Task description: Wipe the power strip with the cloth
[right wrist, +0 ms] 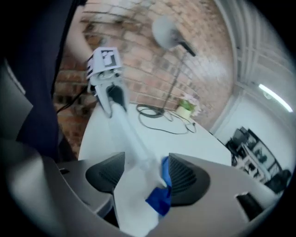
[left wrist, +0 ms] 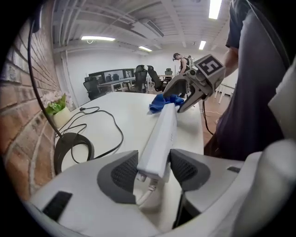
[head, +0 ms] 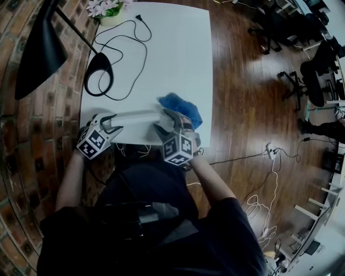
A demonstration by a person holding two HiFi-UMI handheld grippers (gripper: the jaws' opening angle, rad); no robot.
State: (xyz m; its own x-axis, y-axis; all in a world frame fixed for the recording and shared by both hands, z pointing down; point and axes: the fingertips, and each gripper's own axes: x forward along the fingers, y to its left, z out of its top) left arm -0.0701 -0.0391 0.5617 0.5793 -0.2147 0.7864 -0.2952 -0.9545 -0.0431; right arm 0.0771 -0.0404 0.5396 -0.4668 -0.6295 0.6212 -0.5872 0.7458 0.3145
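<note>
Both ends of power strip point(head: 137, 116) pinched, left hand-held gripper point(head: 116, 123) bare, right hand-held gripper point(head: 160, 120) through cloth point(head: 183, 107), white table point(head: 178, 48), wood floor point(head: 242, 97)

The head view is evenly lit. The white surface point(head: 178, 48) is bright, nearly washed out, while the brick wall point(head: 32, 124) stays dim. All three views bend strongly at the edges and end in dark corners. In the left gripper view the ceiling lights point(left wrist: 214, 8) give glare. The right gripper view is soft, probably from motion, and the power strip point(right wrist: 125, 134) looks smeared there.
</note>
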